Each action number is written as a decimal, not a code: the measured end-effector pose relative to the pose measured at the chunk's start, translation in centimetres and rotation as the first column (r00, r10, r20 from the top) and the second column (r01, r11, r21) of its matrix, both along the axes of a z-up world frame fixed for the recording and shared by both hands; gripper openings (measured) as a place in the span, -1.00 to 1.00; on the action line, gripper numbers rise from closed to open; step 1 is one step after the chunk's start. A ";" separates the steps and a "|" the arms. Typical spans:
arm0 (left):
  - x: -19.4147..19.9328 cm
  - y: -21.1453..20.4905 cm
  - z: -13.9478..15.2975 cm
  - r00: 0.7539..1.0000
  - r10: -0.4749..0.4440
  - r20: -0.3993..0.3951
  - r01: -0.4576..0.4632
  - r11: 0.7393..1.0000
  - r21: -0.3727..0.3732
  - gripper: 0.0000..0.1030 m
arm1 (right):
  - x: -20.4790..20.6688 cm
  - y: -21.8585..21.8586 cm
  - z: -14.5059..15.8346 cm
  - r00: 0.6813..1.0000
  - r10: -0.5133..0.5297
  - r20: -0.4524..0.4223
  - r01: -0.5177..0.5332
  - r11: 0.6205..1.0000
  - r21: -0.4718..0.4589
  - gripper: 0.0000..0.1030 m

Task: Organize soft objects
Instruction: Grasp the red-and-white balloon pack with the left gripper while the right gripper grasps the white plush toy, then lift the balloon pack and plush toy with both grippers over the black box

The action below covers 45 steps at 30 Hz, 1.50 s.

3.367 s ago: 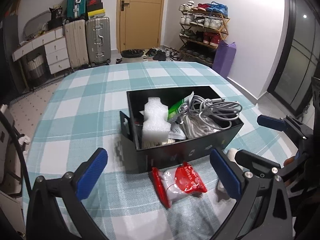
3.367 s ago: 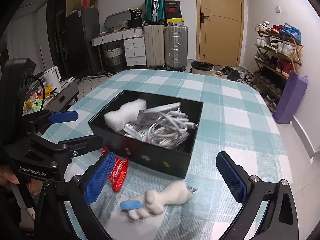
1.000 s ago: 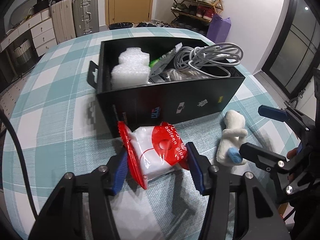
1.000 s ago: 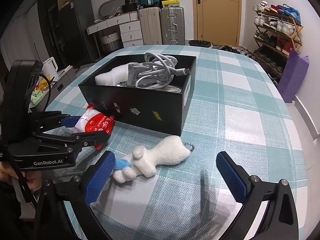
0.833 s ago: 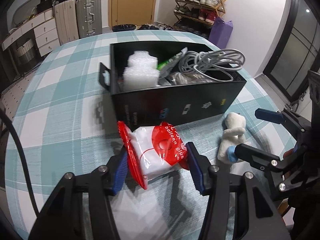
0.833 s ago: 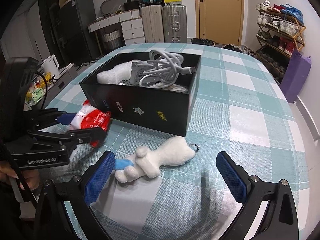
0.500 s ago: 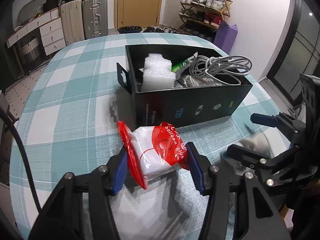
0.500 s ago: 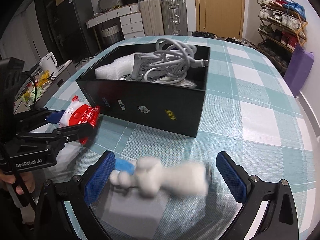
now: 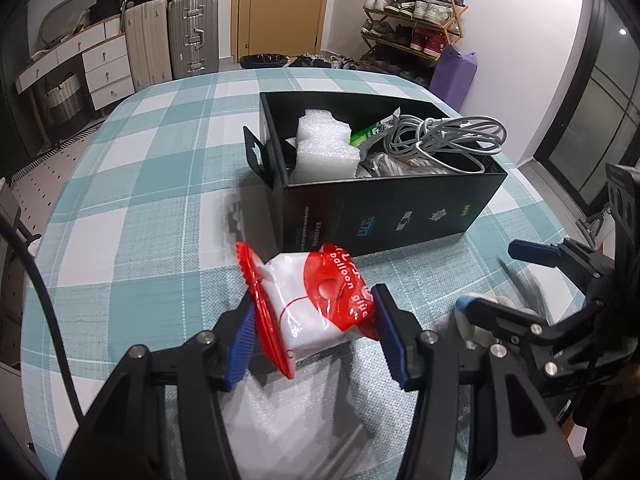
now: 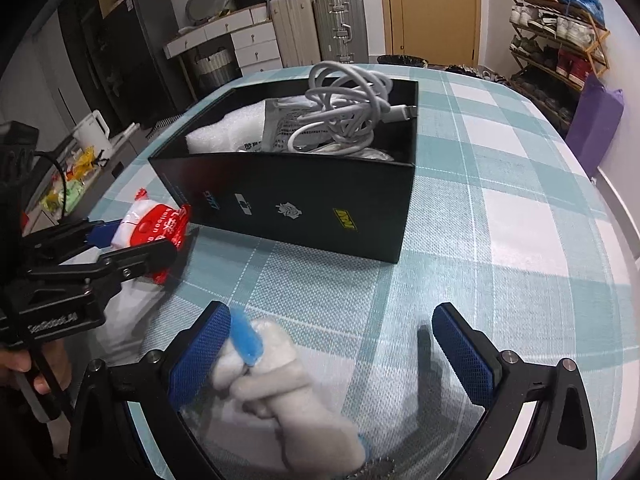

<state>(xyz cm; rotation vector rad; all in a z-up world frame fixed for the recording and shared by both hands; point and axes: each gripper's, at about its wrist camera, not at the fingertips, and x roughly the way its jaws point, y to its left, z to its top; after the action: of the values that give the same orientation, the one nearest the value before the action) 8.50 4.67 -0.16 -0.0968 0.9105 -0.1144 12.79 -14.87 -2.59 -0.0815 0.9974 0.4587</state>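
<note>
Teal-checked tablecloth (image 9: 152, 184) bears the black box (image 9: 400, 208); left gripper (image 9: 316, 332) clamps the packet (image 9: 316, 300), right gripper (image 10: 328, 352) apparently spread.

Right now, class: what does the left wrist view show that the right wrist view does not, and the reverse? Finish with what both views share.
Only the left wrist view shows the green packet in the black box and the flap on the box's end. Only the right wrist view shows the white kettle off the table and the plush toy clearly, lying between the open fingers of the right gripper. Both show the box, its white cables, the checked tablecloth and the left gripper shut on the red and white packet.
</note>
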 end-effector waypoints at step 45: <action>-1.2 -1.1 1.6 0.999 -0.010 0.035 0.010 1.000 -0.003 0.05 | -7.0 0.9 0.6 0.983 0.162 0.081 -0.163 0.987 0.006 -0.40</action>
<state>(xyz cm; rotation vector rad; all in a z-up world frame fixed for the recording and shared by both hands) 7.35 3.56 1.39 -0.0927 0.8761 -0.1266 5.74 -13.95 -2.00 -0.1694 0.9127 0.6067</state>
